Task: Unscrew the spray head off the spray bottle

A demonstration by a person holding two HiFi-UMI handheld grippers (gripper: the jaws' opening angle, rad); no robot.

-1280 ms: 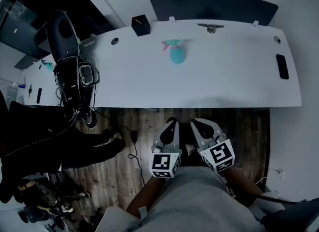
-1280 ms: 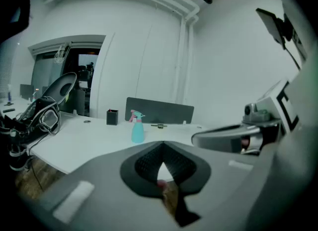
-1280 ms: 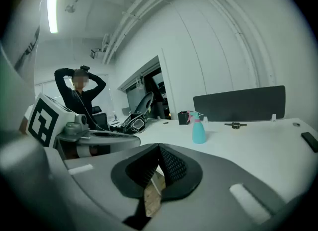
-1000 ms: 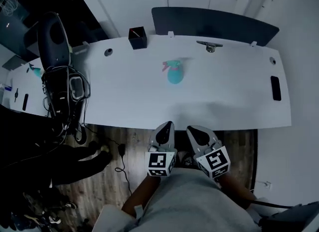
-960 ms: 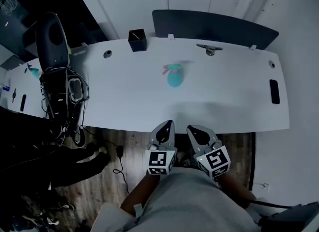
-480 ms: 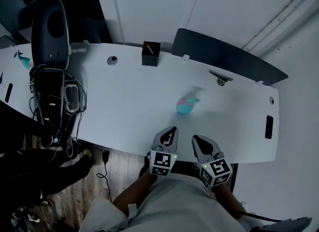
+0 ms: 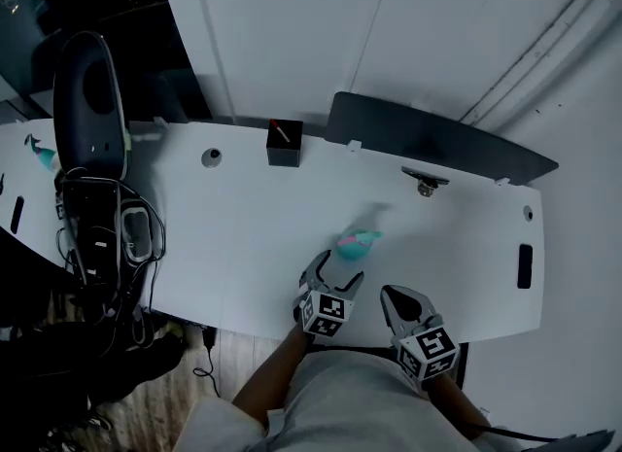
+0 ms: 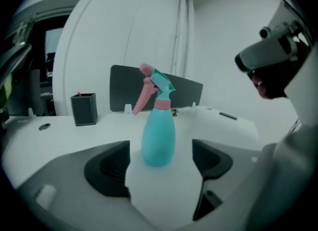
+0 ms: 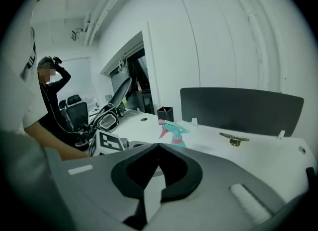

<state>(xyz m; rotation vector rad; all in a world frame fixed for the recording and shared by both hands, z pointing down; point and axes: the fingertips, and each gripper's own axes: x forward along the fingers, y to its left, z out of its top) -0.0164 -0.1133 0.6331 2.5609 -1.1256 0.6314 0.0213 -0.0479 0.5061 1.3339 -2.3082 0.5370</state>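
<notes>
- The left gripper (image 7: 334, 273) is nearing the spray bottle (image 8: 159, 135), and its jaws have just been opening. They are now standing wide, framing the bottle's body in the gap, with neither pad touching it.
- The right gripper (image 7: 394, 295) is hanging near the front edge of the desk (image 7: 243, 236), its jaws pressed fully together and holding nothing.
- Judging from this, the step in hand is securing the body. The left gripper should be sliding in low around the widest part, staying centred so neither pad is nudging the bottle before closing.
- The bottle is probably light and prone to tipping, so a square, firm closure is what it is calling for. A weak hold would be letting the body spin under the twist.
- The right gripper is going to need opening before taking the spray head (image 8: 155, 83). Gripping at the pink collar (image 8: 162, 104) rather than the trigger is looking like the sounder choice.
- The bottle is standing upright on the white desk, nearer its front edge and well apart from the black box (image 7: 284, 143) at the back.
- It is showing a teal, pear-shaped body narrowing to the collar. The teal head is carrying 1 pink trigger (image 8: 141, 93), pointing left in the left gripper view, and is sitting fully on.
</notes>
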